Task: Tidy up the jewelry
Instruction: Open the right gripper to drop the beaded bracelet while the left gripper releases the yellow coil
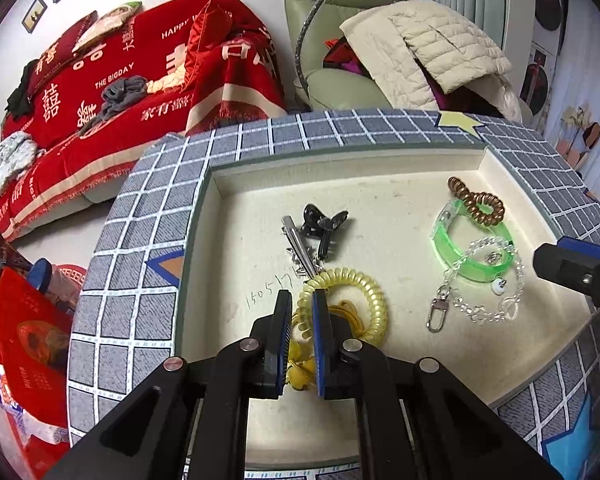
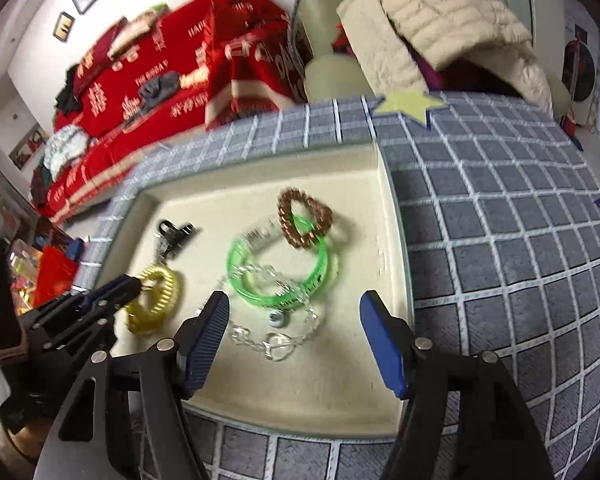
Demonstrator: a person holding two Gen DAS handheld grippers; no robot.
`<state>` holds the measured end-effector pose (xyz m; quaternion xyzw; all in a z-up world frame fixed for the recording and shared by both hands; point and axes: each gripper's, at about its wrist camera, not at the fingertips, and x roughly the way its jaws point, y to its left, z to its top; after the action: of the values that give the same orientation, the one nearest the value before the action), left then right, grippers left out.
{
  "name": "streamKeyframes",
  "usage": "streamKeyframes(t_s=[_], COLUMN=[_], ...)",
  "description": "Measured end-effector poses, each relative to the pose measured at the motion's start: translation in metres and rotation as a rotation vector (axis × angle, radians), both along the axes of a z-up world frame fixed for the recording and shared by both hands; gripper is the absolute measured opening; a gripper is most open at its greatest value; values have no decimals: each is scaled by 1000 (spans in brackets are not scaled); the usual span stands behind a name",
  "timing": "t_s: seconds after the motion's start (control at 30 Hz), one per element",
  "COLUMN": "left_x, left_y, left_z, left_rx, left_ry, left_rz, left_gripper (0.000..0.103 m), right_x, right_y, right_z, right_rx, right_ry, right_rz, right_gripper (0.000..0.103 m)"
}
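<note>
A cream tray (image 1: 380,196) (image 2: 328,380) holds the jewelry. My left gripper (image 1: 302,300) (image 2: 132,282) is shut on the yellow coil hair tie (image 1: 370,296) (image 2: 162,296) at the tray's front left. Just behind it lie a silver clip (image 1: 294,240) and a black claw clip (image 1: 324,226) (image 2: 174,236). My right gripper (image 2: 295,300) (image 1: 560,266) stands open, its fingers either side of a clear bead chain (image 2: 260,344) (image 1: 484,314). The chain overlaps a green bangle (image 2: 236,268) (image 1: 446,248). A brown coil tie (image 2: 286,220) (image 1: 478,204) rests on the bangle's far side.
A grey grid-patterned surface (image 2: 500,260) (image 1: 140,280) frames the tray on all sides. Behind it are a sofa under a red cover (image 1: 140,80) and a green armchair (image 1: 340,88) piled with a cream quilted jacket (image 1: 432,48). Red bags (image 1: 32,340) sit low at the left.
</note>
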<state>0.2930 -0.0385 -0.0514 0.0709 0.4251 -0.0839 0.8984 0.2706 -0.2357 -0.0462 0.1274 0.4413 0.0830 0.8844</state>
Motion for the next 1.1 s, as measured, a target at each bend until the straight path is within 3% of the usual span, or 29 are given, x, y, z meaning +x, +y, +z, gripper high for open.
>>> streamKeyframes(t_s=[0.63,1.1], left_x=[-12,-16], left_y=[10,18], left_z=[18,25], left_rx=[-36,-56], left_ry=[-25,-25], left_rz=[9,32], left_gripper=[31,33], right_x=[-54,-57], right_y=[-2,5], right_z=[23,21], right_rx=[32,-7], right_ry=[-46,-33], right_rz=[-25,-23], right_gripper=[74,74])
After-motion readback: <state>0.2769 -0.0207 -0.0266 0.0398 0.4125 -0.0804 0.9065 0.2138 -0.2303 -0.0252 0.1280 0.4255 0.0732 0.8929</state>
